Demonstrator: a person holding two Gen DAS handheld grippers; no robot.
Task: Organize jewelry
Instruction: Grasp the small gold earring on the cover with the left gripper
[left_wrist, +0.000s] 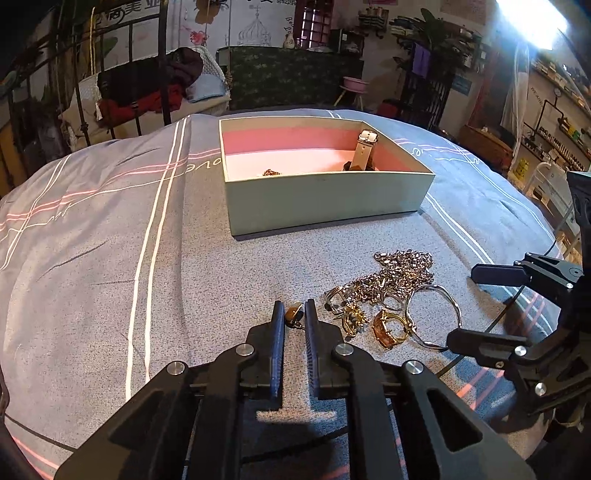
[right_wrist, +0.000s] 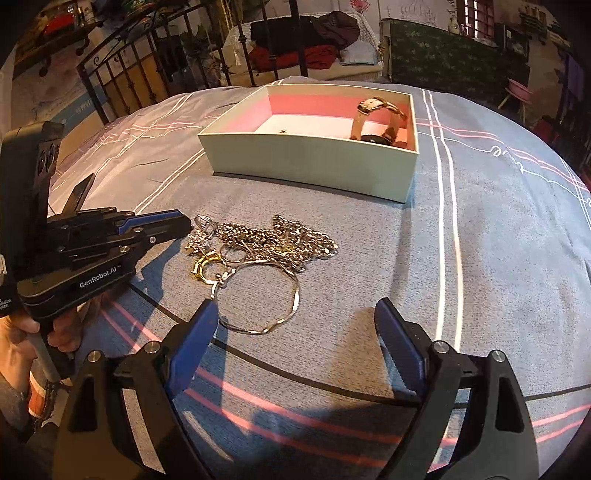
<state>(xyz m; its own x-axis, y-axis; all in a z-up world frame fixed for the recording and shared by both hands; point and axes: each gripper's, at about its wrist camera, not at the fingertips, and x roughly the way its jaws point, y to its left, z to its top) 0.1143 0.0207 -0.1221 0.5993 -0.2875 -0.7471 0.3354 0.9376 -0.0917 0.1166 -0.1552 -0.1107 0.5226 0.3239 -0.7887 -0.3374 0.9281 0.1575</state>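
Jewelry (right_wrist: 266, 240) lies in a loose heap on the grey striped bedspread (left_wrist: 110, 240), in front of an open box (left_wrist: 325, 206) with a pink inner wall. The heap holds a tangle of silver chain (left_wrist: 402, 269), a thin silver bangle (right_wrist: 258, 295), a gold ring with an amber stone (left_wrist: 388, 328) and some small sparkly pieces. Inside the box, a watch with a pale strap (left_wrist: 364, 151) leans against the right wall, and a small gold piece (left_wrist: 271, 172) lies on the floor of the box near the front wall.

The left tongs (left_wrist: 294, 314) are nearly closed at the left edge of the heap, pinching a small gold-and-brown piece (left_wrist: 293, 314) between their tips; it may be an earring, though the view is too small to be sure. The right tongs (right_wrist: 295, 317) stand wide open and grip nothing; their left fingertip sits just beside the bangle's near edge, the other over bare bedspread. A hand (right_wrist: 18, 332) grips the left tool's handle.
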